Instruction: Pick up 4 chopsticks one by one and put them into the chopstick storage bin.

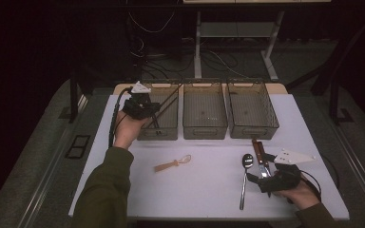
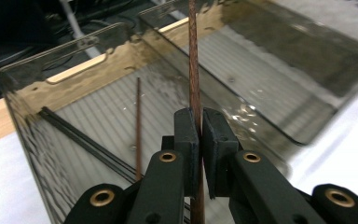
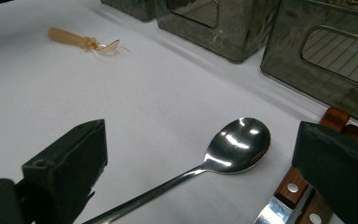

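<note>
Pinching a thin brown wooden chopstick (image 2: 195, 70), the left gripper (image 2: 199, 140) has its jaws pressed tight on the stick, which stands roughly upright over the leftmost smoky translucent plastic bin (image 2: 98, 60). Inside that bin: 1 more brown chopstick (image 2: 138, 121) and a pair of black chopsticks (image 2: 84, 140) lying slantwise, so 3 sticks appear binned and 1 is in hand above it.

Right gripper (image 3: 200, 163): jaws spread wide, holding nothing, low over the white tabletop (image 3: 121, 84) with the polished steel spoon (image 3: 237, 145) between and ahead of them. Just beside the spoon, wood-handled knives (image 3: 303, 196), handles riveted; at least 2, exact count unclear.

Farther out: 1 small amber plastic spoon (image 1: 173, 164) near table centre, well apart from both grippers. Bins: 3 in a row; middle bin (image 1: 205, 114) and right bin (image 1: 253, 111) look bare.

Judgement: sorting partway; chopsticks nearly done, both spoons and knives left.
</note>
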`<control>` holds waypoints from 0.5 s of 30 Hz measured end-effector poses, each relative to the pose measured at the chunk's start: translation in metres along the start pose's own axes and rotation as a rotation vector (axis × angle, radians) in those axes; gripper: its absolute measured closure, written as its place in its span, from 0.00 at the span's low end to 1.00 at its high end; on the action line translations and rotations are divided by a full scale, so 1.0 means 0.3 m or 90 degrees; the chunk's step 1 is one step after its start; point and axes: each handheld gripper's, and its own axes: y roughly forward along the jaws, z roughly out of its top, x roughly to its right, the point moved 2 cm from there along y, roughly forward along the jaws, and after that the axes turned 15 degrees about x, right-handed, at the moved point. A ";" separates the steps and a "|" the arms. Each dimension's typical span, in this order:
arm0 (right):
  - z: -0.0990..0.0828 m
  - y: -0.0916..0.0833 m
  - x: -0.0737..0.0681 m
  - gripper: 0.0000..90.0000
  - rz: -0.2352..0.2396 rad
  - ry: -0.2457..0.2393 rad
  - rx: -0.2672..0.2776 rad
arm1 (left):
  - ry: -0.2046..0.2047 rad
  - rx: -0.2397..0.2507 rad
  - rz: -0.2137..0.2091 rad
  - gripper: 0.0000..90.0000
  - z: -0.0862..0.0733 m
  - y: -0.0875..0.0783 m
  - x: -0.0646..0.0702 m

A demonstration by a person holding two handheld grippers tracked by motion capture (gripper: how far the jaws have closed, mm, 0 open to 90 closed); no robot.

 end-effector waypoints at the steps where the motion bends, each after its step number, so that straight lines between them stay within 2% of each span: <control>1: 0.000 0.000 0.000 0.04 0.001 -0.001 0.000 | -0.003 -0.001 0.005 0.94 0.002 0.012 -0.007; 6: 0.003 -0.005 0.000 0.04 0.002 -0.001 0.005 | -0.012 -0.007 0.032 0.94 -0.001 0.071 -0.043; 9: 0.004 -0.008 0.003 0.04 0.002 0.003 0.007 | -0.021 -0.024 0.056 0.94 -0.021 0.097 -0.075; 12: 0.004 -0.010 0.004 0.04 0.003 0.002 0.009 | -0.041 -0.047 0.082 0.94 -0.049 0.109 -0.110; 15: 0.005 -0.010 0.004 0.04 0.005 0.003 0.010 | -0.053 -0.060 0.091 0.94 -0.070 0.111 -0.133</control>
